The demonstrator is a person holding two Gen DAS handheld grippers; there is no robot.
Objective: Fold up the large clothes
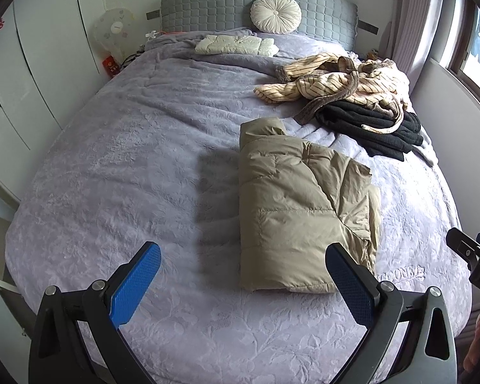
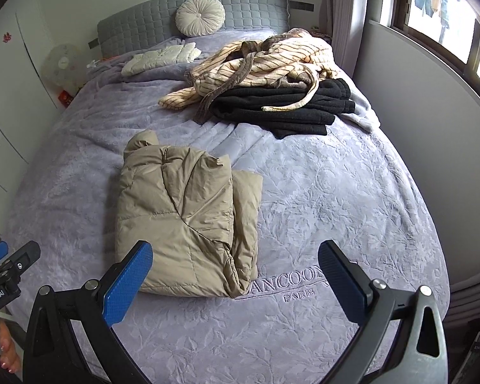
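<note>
Folded tan jacket (image 1: 300,211) lies just beyond both spread tools, untouched

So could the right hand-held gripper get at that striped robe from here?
Probably yes: the right hand-held gripper is open and empty, and the striped robe lies uncovered atop the black garment, though farther up the bed.
</note>
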